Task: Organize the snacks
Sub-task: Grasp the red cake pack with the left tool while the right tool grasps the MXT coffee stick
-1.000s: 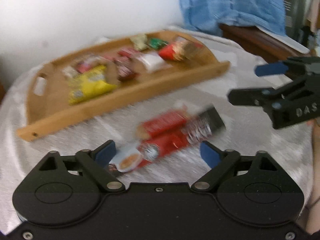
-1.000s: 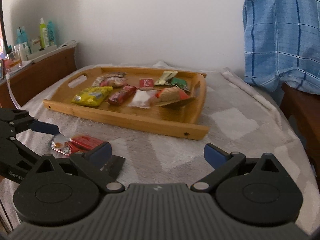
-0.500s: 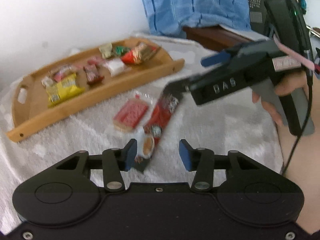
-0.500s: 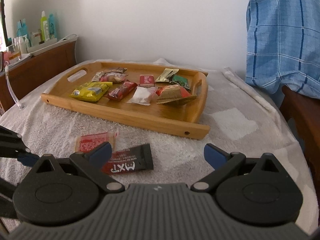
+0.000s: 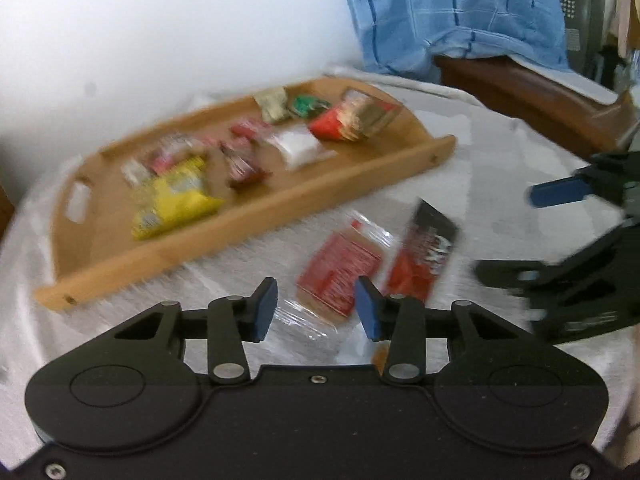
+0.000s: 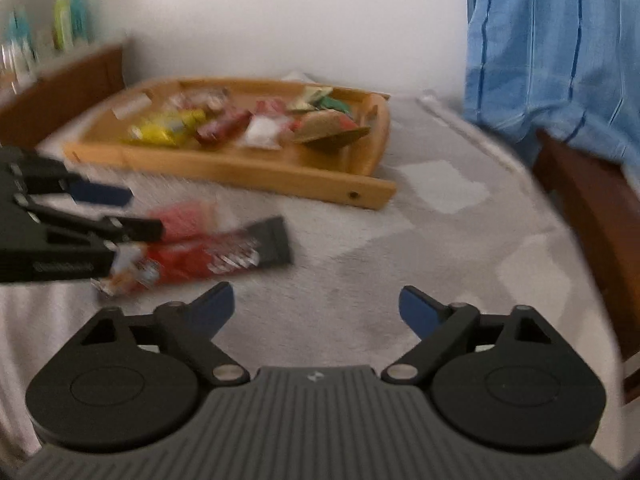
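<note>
Left wrist view puts your left gripper (image 5: 316, 312), fingers partly apart and holding nothing, right at the near end of the red cracker pack (image 5: 340, 270) on the cloth, just short of the wooden tray (image 5: 248, 216). The red-and-black bar (image 5: 424, 256) lies just right of it, long axis running near-to-far. Your right gripper (image 6: 316, 310) hangs wide open off to the right, so the left is closer.

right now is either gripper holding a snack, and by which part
Nothing is held. The left gripper hangs open over the clear-wrapped red biscuit packet; the right gripper is open over bare towel.
</note>
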Tool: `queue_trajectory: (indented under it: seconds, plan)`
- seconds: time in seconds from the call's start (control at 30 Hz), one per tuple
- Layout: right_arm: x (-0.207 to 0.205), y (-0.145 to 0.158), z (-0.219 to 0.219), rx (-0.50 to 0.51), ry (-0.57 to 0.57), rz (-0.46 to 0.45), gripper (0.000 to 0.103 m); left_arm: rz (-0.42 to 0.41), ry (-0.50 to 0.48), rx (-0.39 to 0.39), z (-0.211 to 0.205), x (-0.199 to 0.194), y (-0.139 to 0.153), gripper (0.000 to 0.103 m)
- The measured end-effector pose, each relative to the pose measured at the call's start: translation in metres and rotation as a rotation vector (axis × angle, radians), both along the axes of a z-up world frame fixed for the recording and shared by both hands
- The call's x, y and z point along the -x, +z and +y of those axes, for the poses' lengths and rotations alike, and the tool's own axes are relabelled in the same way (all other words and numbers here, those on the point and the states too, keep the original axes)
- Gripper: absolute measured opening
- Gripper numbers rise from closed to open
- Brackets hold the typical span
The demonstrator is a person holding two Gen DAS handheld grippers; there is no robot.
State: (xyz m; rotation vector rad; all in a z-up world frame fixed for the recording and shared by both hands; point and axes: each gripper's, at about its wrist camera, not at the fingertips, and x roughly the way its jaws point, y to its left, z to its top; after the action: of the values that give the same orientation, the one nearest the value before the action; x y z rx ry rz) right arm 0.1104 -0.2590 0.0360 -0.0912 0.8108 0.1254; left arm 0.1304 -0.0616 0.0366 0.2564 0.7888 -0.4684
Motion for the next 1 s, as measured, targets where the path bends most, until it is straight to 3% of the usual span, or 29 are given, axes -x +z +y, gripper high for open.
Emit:
queue_trajectory:
  seconds: [0.07,0.2,0.37,0.47,0.73,0.9,0.93,0.97,1.0]
  plan:
    - [-0.009,-0.004,0.0,-0.013,-0.001,0.013,0.094,0.038,-0.008,0.011,-0.003,0.004,-0.004,0.041]
    - [-0.03,-0.008,0.003,-0.022,-0.011,0.009,0.094,0.023,-0.028,-0.008,-0.01,0.02,-0.004,0.041]
    - [-0.045,-0.002,0.002,-0.082,-0.027,0.011,0.094,-0.002,0.028,0.068,-0.002,0.021,0.006,0.043]
    - [-0.039,0.003,-0.003,-0.141,-0.038,0.008,0.094,-0.013,0.071,0.07,0.0,0.009,0.009,0.043]
    - [0.001,0.003,-0.017,-0.167,-0.065,0.005,0.091,0.023,0.094,0.092,-0.006,-0.014,-0.004,0.043]
    - [0.023,0.009,-0.015,-0.246,-0.045,-0.012,0.091,-0.01,0.083,0.075,-0.016,-0.012,-0.008,0.023]
    - [0.027,0.01,-0.012,-0.261,-0.036,-0.014,0.091,-0.008,0.078,0.083,-0.015,-0.013,-0.008,0.011]
    - [0.029,0.011,-0.008,-0.271,-0.029,-0.018,0.091,0.003,0.076,0.092,-0.014,-0.013,-0.008,0.006]
    - [0.031,0.012,-0.003,-0.279,-0.018,-0.022,0.091,0.013,0.079,0.101,-0.013,-0.013,-0.007,0.006]
